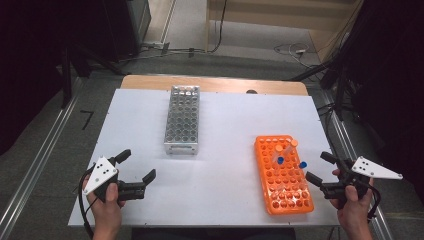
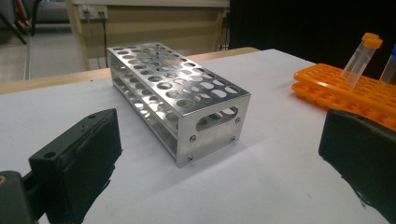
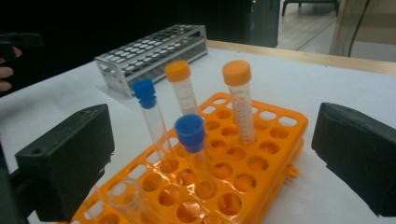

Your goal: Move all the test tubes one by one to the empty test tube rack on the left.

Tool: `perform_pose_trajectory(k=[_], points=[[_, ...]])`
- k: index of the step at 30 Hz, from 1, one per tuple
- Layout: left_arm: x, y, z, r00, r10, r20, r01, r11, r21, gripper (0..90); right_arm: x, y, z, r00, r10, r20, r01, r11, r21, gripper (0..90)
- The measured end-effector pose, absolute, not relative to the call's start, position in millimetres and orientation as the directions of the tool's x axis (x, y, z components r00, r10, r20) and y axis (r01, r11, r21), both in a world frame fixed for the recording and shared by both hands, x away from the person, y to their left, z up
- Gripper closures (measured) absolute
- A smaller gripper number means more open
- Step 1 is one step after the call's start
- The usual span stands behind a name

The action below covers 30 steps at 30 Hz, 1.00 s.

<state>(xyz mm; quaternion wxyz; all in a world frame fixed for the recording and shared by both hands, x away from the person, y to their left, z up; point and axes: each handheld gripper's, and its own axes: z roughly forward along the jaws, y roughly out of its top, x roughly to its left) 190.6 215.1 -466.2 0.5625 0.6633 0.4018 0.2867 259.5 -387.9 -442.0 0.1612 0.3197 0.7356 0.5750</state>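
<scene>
Right tool (image 3: 210, 154) wide open, empty, facing capped tubes (image 3: 194, 154) in orange rack (image 3: 275, 140); left tool (image 2: 219, 154) likewise.

Near the orange rack (image 1: 283, 176), which seems to hold four capped tubes (image 1: 286, 152), the right gripper (image 1: 320, 169) gapes; the left gripper (image 1: 136, 165) gapes well apart.

Two racks, one metal rack (image 1: 182, 120) and one orange rack (image 1: 283, 175), two orange-capped tubes (image 3: 238, 100), two blue-capped tubes (image 3: 150, 116), and seemingly one uncapped tube (image 3: 130, 200).
</scene>
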Motion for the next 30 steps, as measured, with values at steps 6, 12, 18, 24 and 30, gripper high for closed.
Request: perform_pose_trajectory(k=[6, 12, 18, 24, 30], points=[[190.6, 215.9, -466.6, 0.512, 0.856, -0.070, 0.214, -0.048, 0.976, 0.0, 243.8, -384.7, -438.7, -0.765, 0.631, 0.130, 0.304, 0.175, 0.937, 0.0], [190.7, 215.2, -465.9, 0.514, 0.855, -0.072, 0.211, -0.044, 0.976, 0.0, 234.0, -382.8, -447.1, -0.784, 0.599, 0.165, 0.338, 0.188, 0.922, 4.9], [191.4, 212.2, -466.0, 0.523, 0.849, -0.069, 0.212, -0.052, 0.976, 0.0, 237.8, -381.4, -456.3, -0.800, 0.572, 0.184, 0.363, 0.216, 0.906, 13.0], [192.4, 211.3, -466.8, 0.525, 0.848, -0.067, 0.216, -0.057, 0.975, 0.0, 242.6, -377.0, -466.9, -0.817, 0.540, 0.202, 0.391, 0.261, 0.882, 26.9], [192.4, 211.1, -466.9, 0.526, 0.848, -0.069, 0.218, -0.056, 0.974, 0.0, 245.4, -370.4, -473.1, -0.821, 0.535, 0.199, 0.410, 0.311, 0.857, 38.3]])
